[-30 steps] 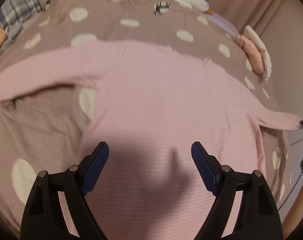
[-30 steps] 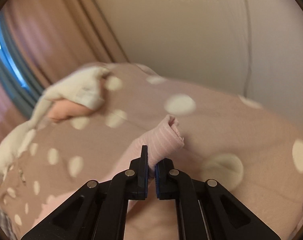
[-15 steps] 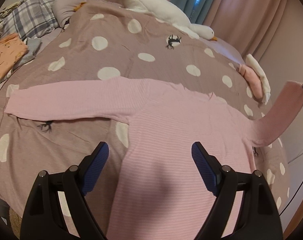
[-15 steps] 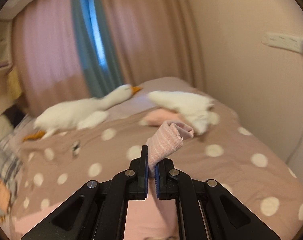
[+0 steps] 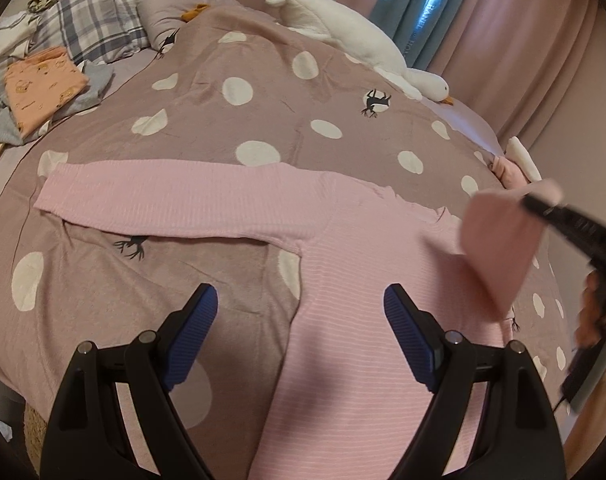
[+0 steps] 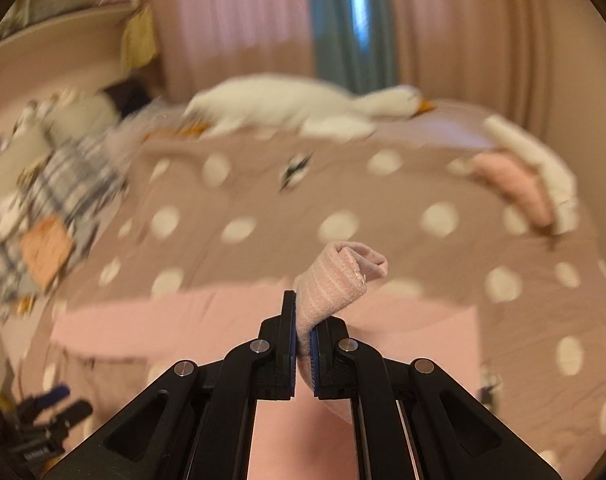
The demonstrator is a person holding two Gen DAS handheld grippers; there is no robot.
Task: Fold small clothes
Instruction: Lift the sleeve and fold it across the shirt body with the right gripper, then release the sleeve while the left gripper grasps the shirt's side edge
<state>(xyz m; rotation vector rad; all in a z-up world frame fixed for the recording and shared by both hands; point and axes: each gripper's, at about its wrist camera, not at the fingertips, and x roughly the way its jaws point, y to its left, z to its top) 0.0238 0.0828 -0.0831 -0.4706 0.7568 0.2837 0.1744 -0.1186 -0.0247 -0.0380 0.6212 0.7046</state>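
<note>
A pink striped long-sleeved top (image 5: 343, 280) lies flat on the dotted bedspread (image 5: 231, 128), its left sleeve (image 5: 151, 200) stretched out to the side. My left gripper (image 5: 301, 312) hovers open above the top's lower body, nothing between its blue pads. My right gripper (image 6: 303, 320) is shut on the cuff of the right sleeve (image 6: 335, 280), which sticks up rolled between its fingers. In the left wrist view that right gripper (image 5: 543, 208) holds the sleeve (image 5: 499, 248) lifted over the top's right shoulder.
A white plush goose (image 5: 355, 40) lies along the bed's far edge by the curtains. Folded clothes (image 5: 43, 84) and plaid pillows (image 5: 91, 20) sit far left. A pink and white bundle (image 5: 515, 164) rests at the right edge near the wall.
My right gripper has swung the sleeve up off the bed and inward over the top's right side. My left gripper pulled back and rose, so more of the bed shows.
</note>
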